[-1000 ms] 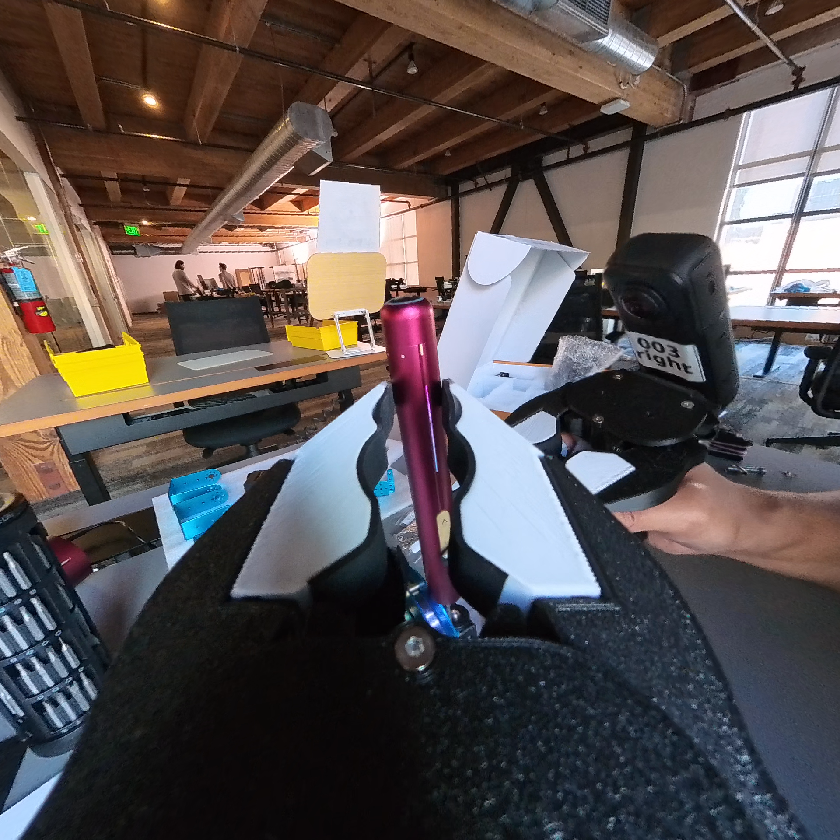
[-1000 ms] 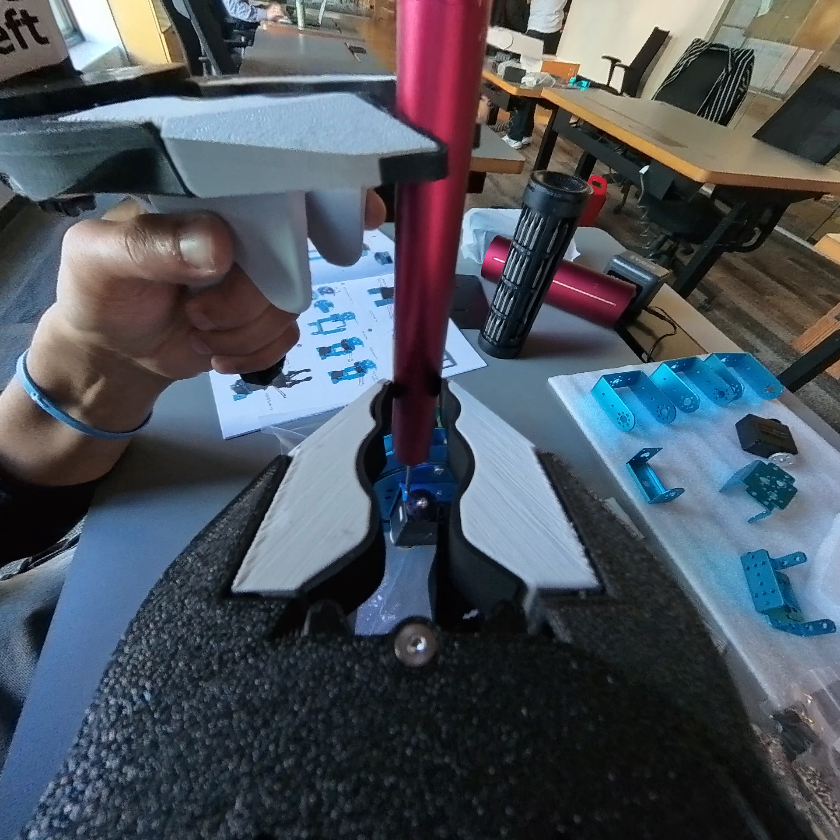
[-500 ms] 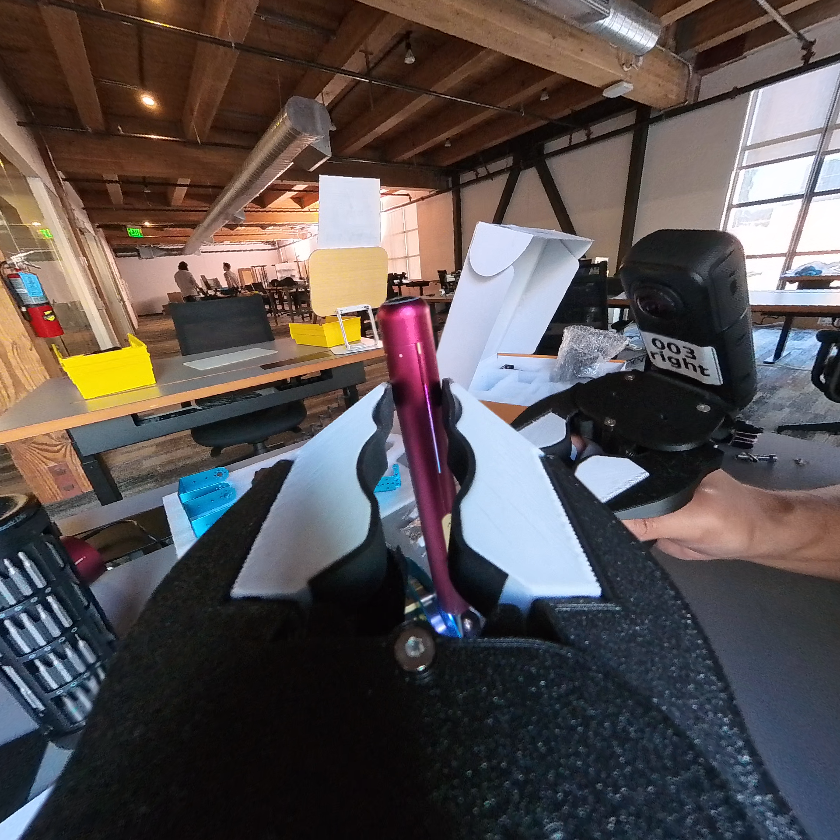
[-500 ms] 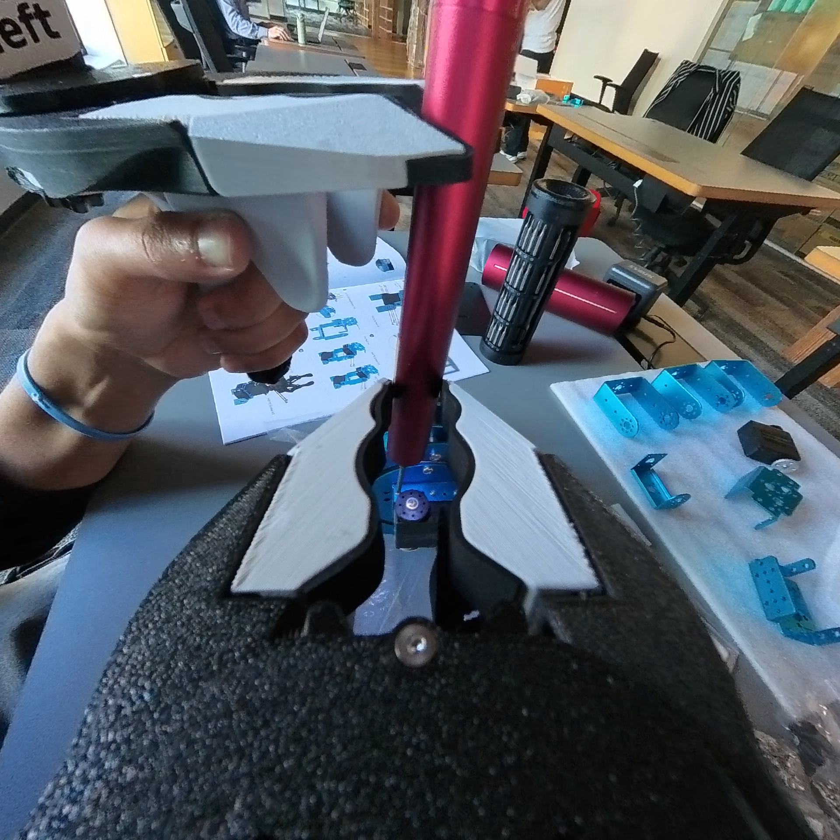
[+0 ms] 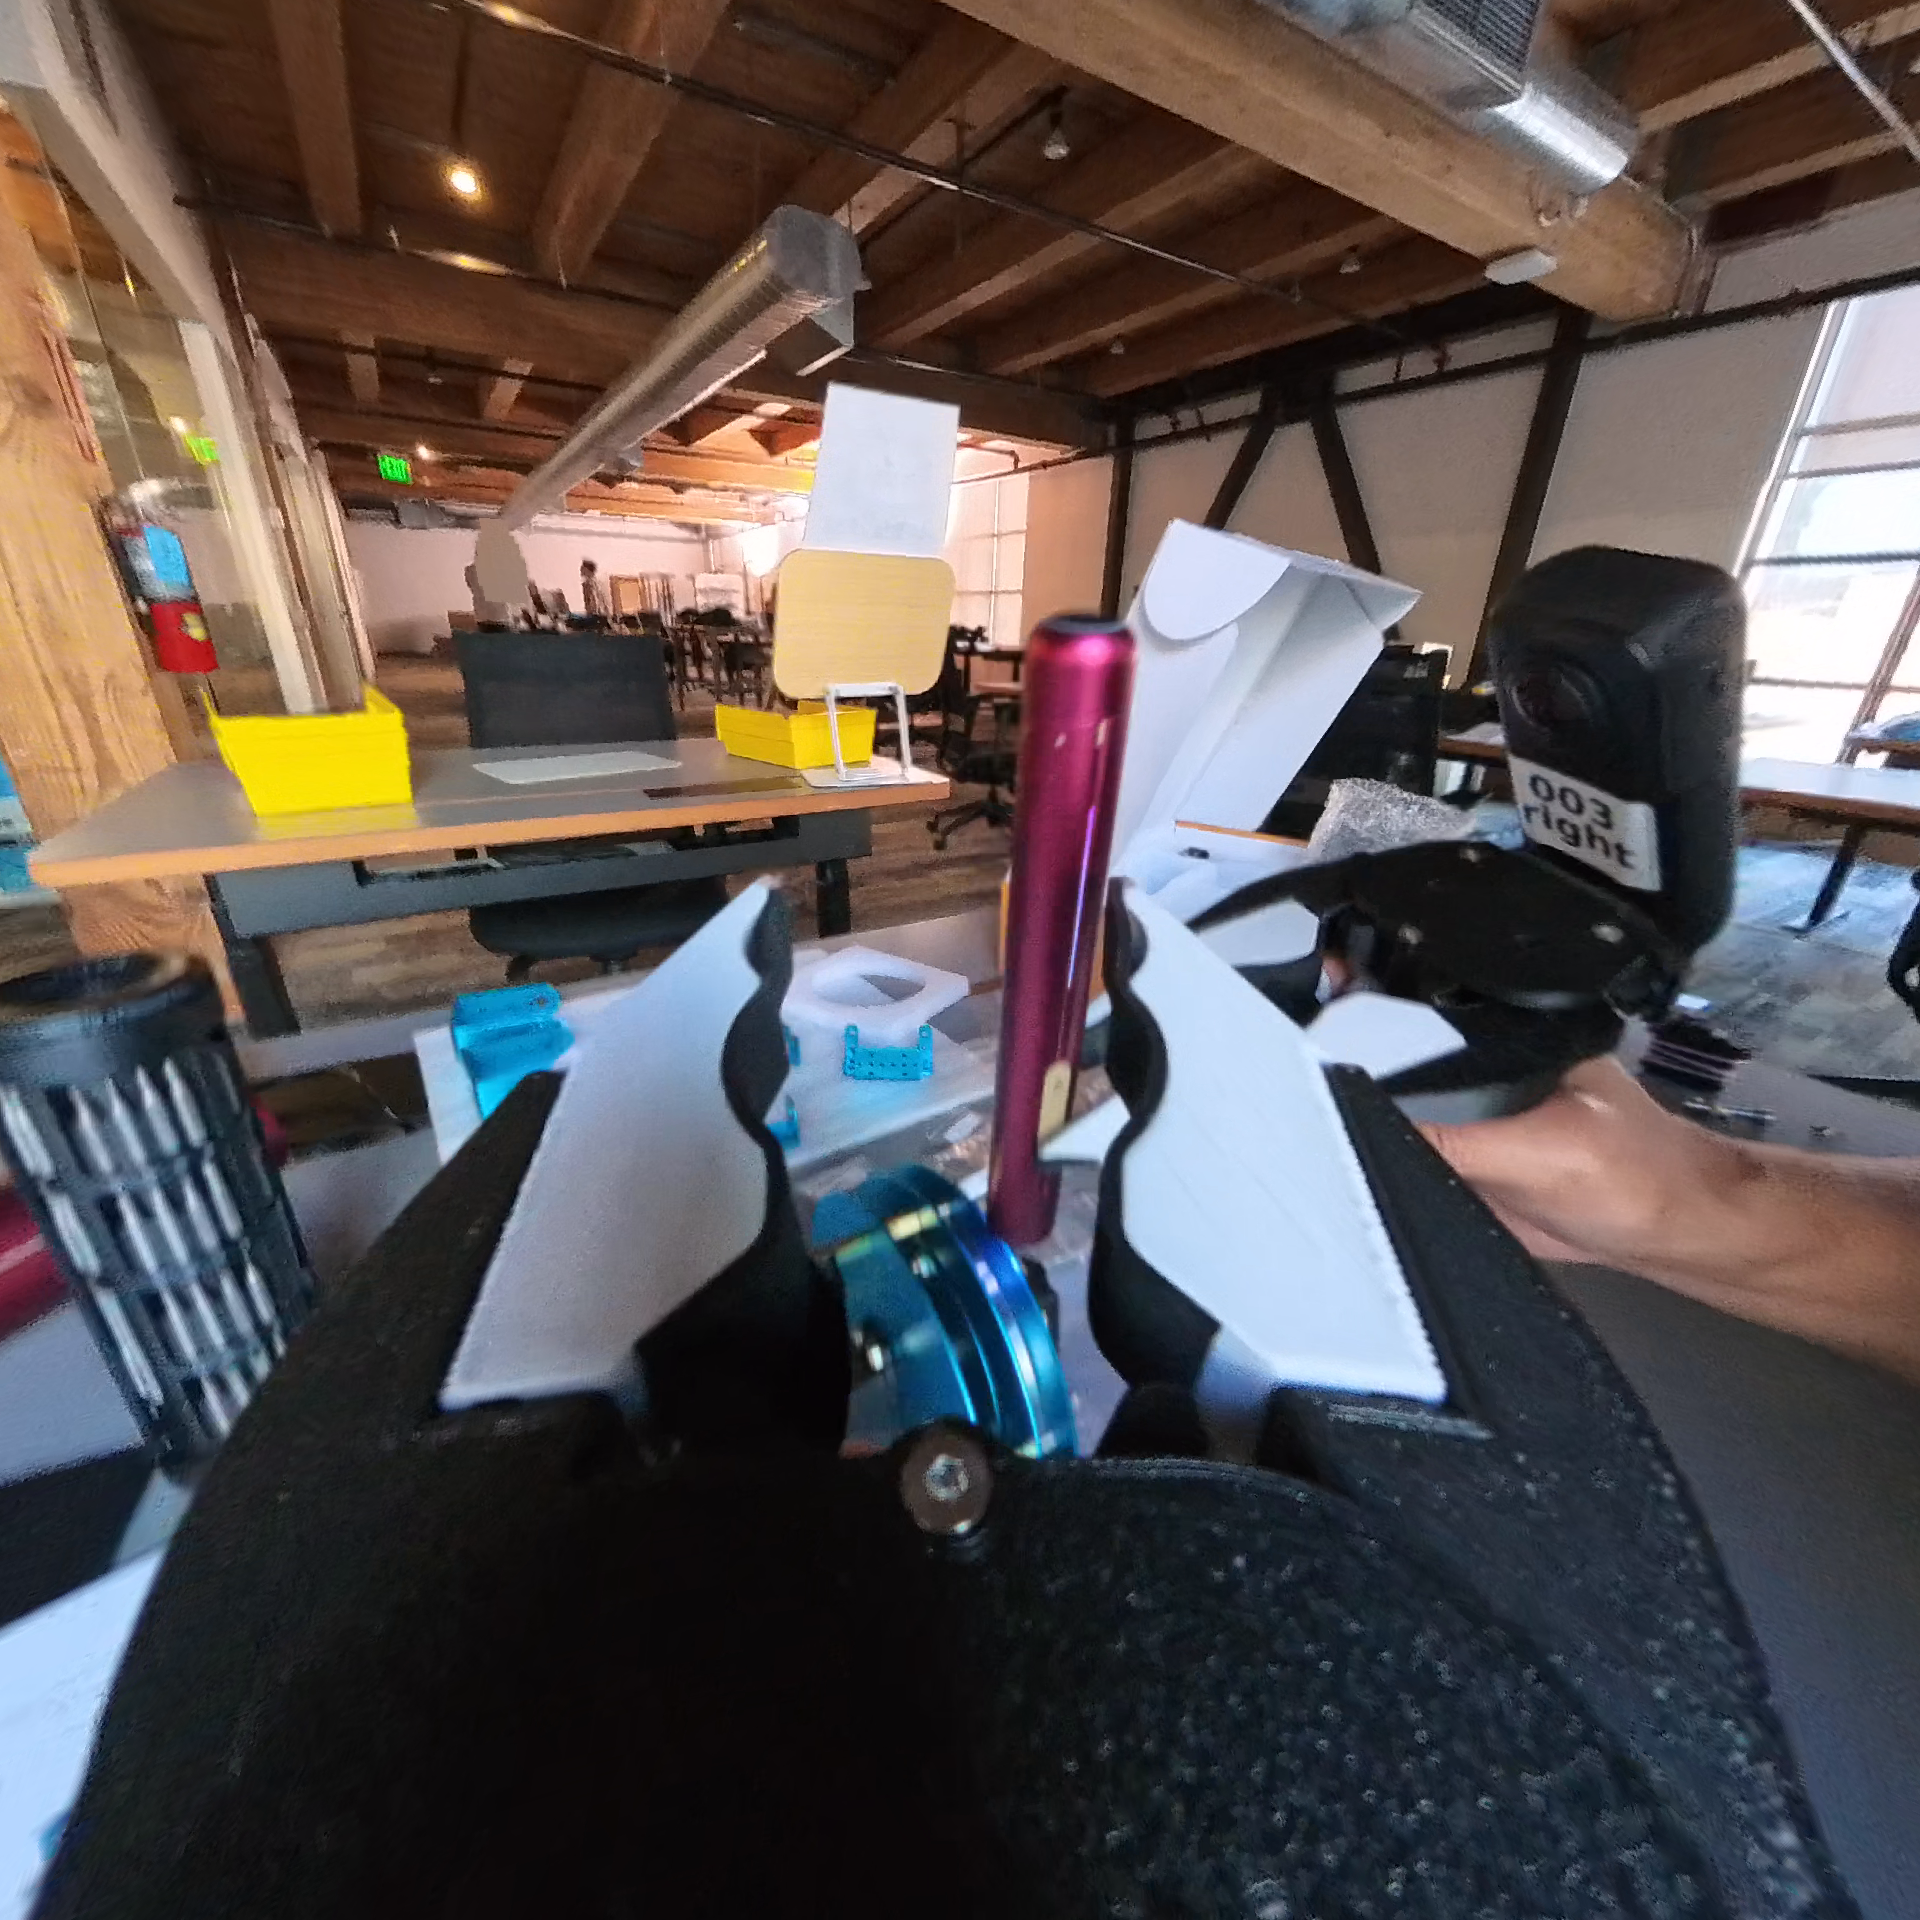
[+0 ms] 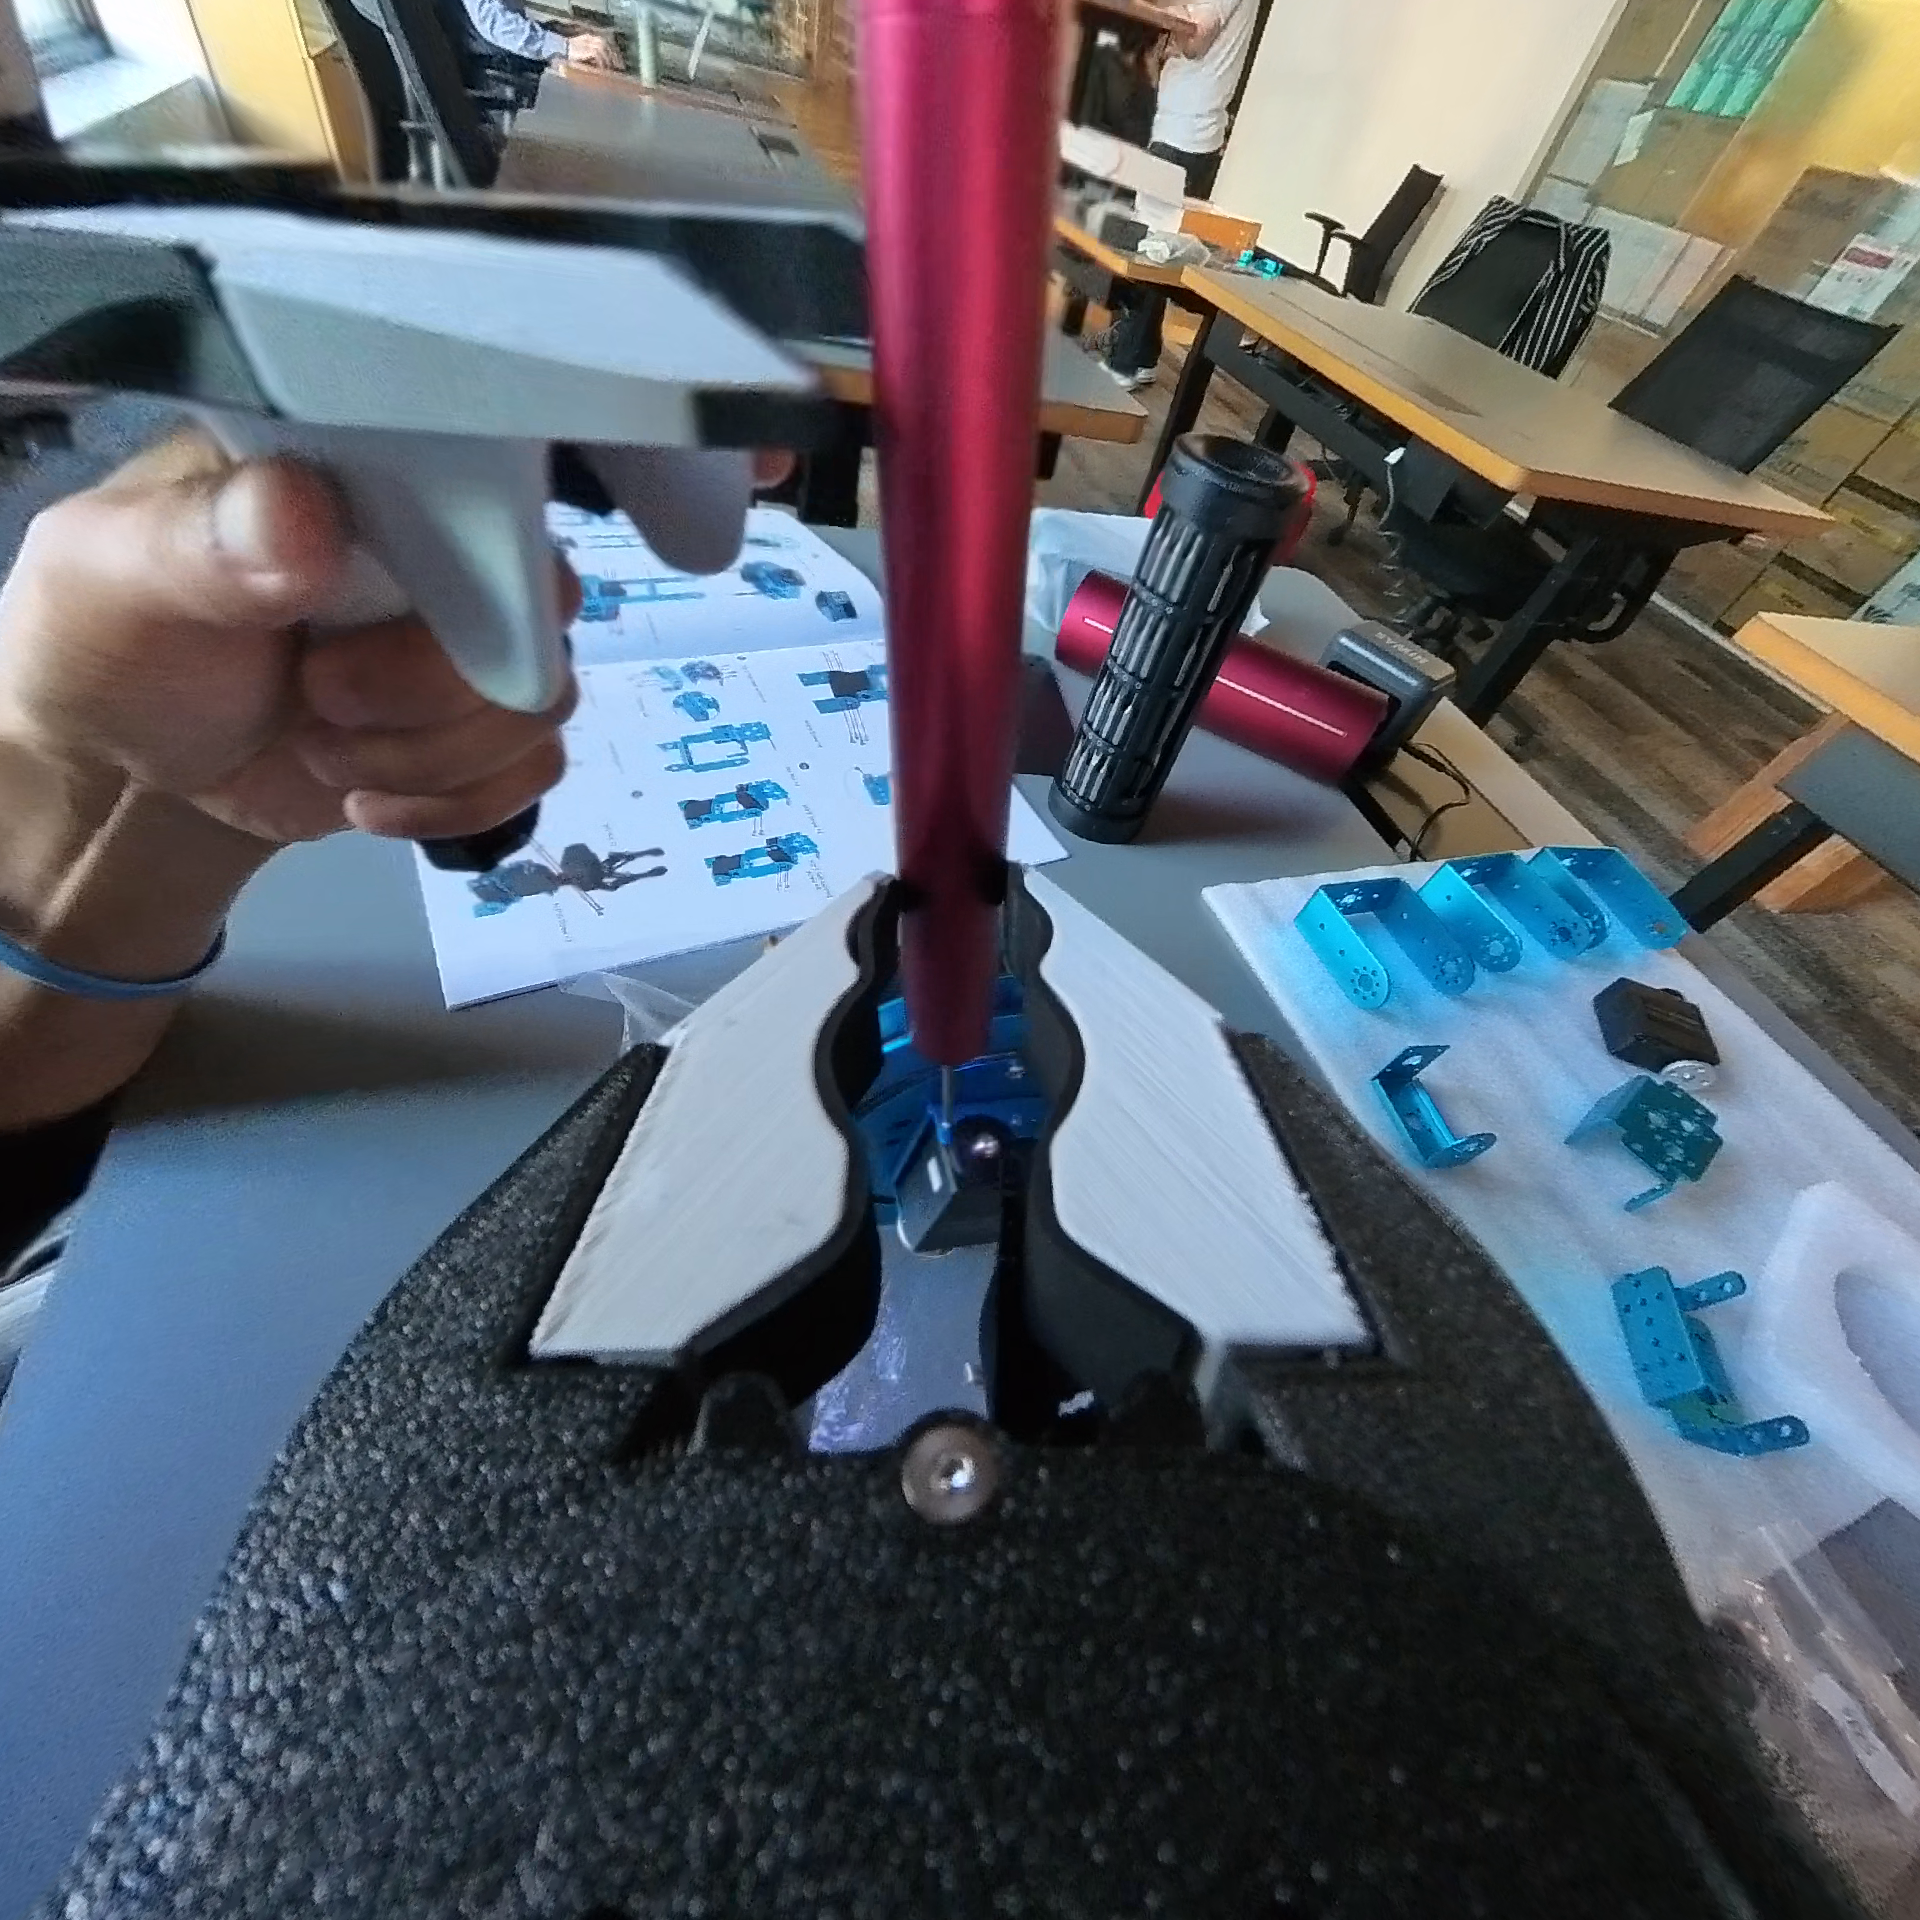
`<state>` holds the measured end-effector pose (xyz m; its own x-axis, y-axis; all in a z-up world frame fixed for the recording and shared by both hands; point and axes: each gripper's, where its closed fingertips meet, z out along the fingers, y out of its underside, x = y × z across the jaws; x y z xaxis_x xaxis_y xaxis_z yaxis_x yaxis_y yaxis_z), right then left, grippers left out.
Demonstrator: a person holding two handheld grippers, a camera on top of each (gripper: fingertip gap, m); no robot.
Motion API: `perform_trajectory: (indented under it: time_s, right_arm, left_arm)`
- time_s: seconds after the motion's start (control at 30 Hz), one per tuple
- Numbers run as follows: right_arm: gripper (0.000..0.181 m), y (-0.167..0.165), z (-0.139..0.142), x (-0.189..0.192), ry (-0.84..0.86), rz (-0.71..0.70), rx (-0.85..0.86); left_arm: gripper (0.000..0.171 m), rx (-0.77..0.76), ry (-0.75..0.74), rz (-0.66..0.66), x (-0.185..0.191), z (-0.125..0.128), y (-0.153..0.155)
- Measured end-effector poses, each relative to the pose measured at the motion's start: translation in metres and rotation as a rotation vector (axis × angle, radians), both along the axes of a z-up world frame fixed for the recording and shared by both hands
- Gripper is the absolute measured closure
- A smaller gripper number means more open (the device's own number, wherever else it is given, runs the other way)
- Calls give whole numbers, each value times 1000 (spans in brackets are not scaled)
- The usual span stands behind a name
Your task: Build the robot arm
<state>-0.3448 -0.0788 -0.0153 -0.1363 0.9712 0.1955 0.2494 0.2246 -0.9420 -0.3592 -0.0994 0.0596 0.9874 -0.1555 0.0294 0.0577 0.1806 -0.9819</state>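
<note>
In the left wrist view my left gripper is open. A magenta screwdriver stands upright between its fingers, close to the right finger and well clear of the left one. A blue round metal assembly lies below. In the right wrist view my right gripper is shut on the red screwdriver, its fingertips pressing both sides of the shaft. The bit points down onto the blue assembly with a black block. A finger of the left gripper, hand-held, is beside the screwdriver higher up.
On the grey table lie an instruction sheet, a black bit holder, a red tube and white foam with several blue brackets. An open white box stands beyond. About 8 cm separates my left fingertips from my right.
My left gripper has opened and let go of the screwdriver, which it was gripping before. My right gripper has kept its grip on the shaft, which now stands more upright.
</note>
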Motion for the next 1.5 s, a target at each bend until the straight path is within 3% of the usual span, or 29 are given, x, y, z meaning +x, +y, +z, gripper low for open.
perform_trajectory:
  time_s: [0.1, 0.27, 0.43, 0.5, 0.57, 0.6, 0.87, 1.5]
  right_arm:
    - [162, 4, 1, 0, -5, -1, -12]
    - [161, 4, -1, -3, -22, 21, -60]
    - [162, 5, -1, -2, -30, 24, -43]
    - [162, 5, 0, -2, -33, 33, -67]
    - [162, 6, -1, -2, -28, 31, -68]
    - [162, 6, -1, -2, -28, 33, -65]
    - [162, 4, -1, -1, -46, 23, -53]
    - [161, 2, -2, 1, -46, 25, -35]
  left_arm:
    - [104, -169, -38, -48, -1, -43, -5]
    - [100, -535, 121, 111, 5, -119, 20]
    - [105, -662, 134, 114, 18, -139, 18]
    - [120, -707, 160, 156, 13, -146, 16]
    - [124, -753, 174, 160, 12, -157, 18]
    - [131, -752, 161, 134, 15, -159, 20]
    - [139, -739, 142, 180, 10, -155, 23]
    - [141, -740, 105, 178, 9, -155, 23]
